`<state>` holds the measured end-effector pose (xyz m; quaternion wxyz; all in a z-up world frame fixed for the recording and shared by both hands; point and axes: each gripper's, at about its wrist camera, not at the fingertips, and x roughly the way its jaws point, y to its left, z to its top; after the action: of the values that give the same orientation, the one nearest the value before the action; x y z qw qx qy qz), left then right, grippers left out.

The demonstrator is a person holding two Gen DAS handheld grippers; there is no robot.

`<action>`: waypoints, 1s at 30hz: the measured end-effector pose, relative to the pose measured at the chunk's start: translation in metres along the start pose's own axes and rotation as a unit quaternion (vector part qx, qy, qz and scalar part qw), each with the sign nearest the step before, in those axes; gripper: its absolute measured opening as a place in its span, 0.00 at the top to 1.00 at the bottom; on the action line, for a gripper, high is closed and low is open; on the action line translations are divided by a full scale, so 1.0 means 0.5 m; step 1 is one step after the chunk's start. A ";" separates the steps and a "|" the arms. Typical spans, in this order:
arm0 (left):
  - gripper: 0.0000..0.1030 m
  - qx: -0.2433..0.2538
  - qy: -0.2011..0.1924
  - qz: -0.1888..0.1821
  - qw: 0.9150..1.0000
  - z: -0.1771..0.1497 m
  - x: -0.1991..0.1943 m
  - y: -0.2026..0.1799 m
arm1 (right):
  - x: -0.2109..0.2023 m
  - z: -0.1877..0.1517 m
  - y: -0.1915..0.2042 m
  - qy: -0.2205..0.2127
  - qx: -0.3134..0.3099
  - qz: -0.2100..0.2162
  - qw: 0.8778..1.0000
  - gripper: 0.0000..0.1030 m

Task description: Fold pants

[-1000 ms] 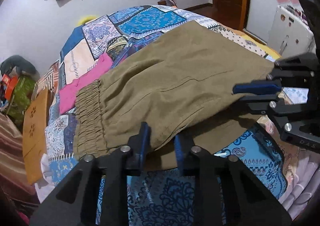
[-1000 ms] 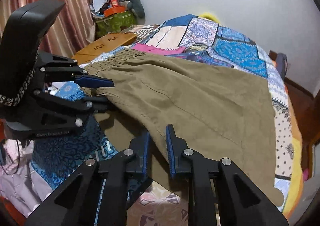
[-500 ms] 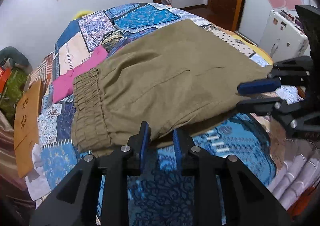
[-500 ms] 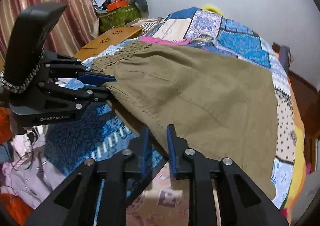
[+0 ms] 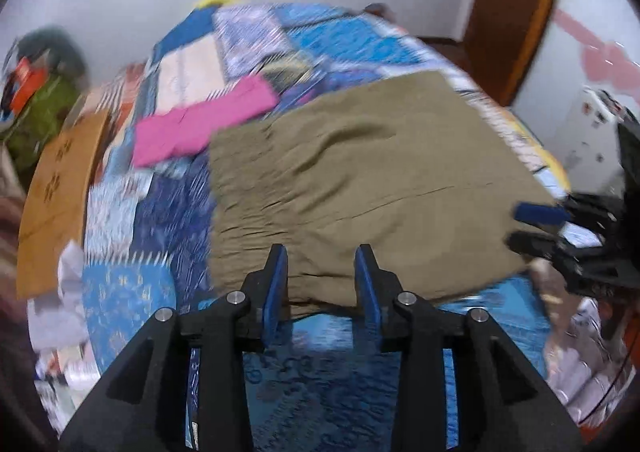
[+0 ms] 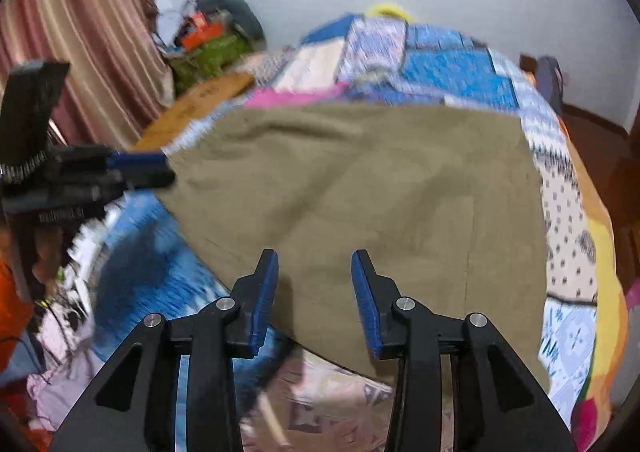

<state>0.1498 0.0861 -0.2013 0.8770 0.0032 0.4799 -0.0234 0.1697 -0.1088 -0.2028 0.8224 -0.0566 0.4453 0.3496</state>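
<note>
Olive-brown pants lie folded flat on the patchwork bedspread; they also show in the right wrist view. My left gripper is open and empty, its blue pads just above the pants' near edge. My right gripper is open and empty over the pants' near edge. In the left wrist view the right gripper shows by the pants' right corner; in the right wrist view the left gripper shows by their left corner. Both views are motion-blurred.
A pink garment lies on the bed beyond the pants. A wooden board stands at the bed's left side. Loose clothes lie below the near edge. A wooden door is at the far right.
Both grippers were shut on the pants' near edge and have opened, letting it drop onto the bed. The pants now lie flat, and both grippers have pulled slightly back.
</note>
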 end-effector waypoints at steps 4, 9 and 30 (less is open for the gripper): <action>0.56 -0.029 0.000 -0.021 0.999 -0.025 0.018 0.033 | -0.021 -0.032 -0.032 0.000 0.016 -0.005 1.000 0.67; 0.41 -0.055 0.005 -0.028 0.998 -0.034 0.028 0.055 | -0.057 -0.069 -0.104 0.002 0.051 -0.020 0.998 0.70; 0.37 -0.077 -0.043 0.006 0.996 0.107 -0.046 0.118 | -0.106 -0.008 -0.197 -0.026 0.071 -0.063 0.995 0.59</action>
<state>0.1852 0.1443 -0.1540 0.8945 -0.0625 0.4422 0.0192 0.2094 -0.2119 -0.1858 0.8562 -0.0167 0.4427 0.2657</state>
